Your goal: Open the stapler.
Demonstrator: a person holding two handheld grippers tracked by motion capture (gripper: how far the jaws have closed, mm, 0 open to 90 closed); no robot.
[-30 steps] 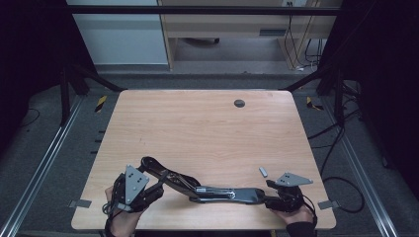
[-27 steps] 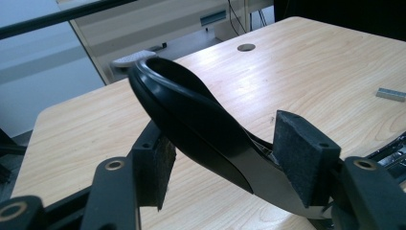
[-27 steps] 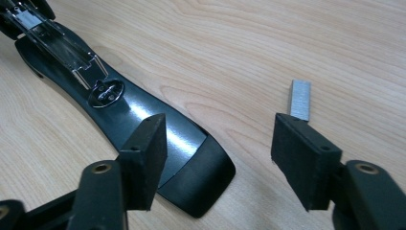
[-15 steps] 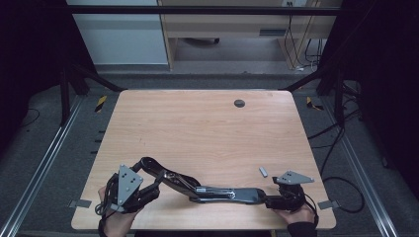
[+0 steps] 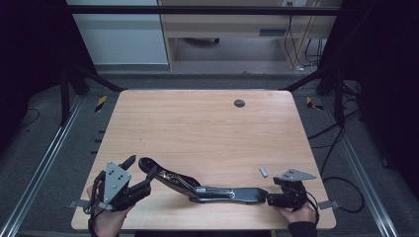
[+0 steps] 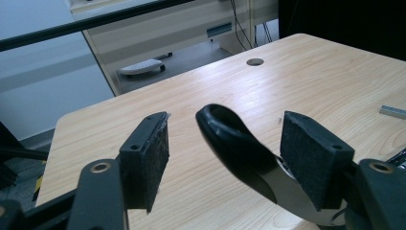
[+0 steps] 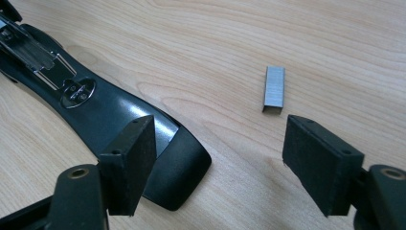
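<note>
Stapler (image 5: 197, 185) lay swung fully open along the near edge of the table (image 5: 197, 118), base flat toward your right hand, top arm running off toward your left. So the opening part looked done. Reloading wasn't: the strip of staples (image 5: 263, 172) sat on the wood just beside the base end, untouched, apart from both grippers.

Your left gripper (image 5: 133, 175) had its jaws apart & they'd just been opening wider. The stapler's top arm (image 6: 230, 139) stood between the pads, tip raised off the table, close against the right pad (image 6: 313, 158), clear gap to the other. I'd judge you'd let it go, not gripping.

Your right gripper (image 5: 276, 197) was wide open too, nothing pressed. In the right gripper view the rounded tail of the base (image 7: 139, 143) lay by one pad, staples (image 7: 274, 88) just ahead of the other.

Stapler itself: glossy black, long & slim, metal staple channel (image 7: 36, 52) exposed. Whether it held staples, can't tell. Left to do, prob.: pick up strip, drop in channel, close.
</note>
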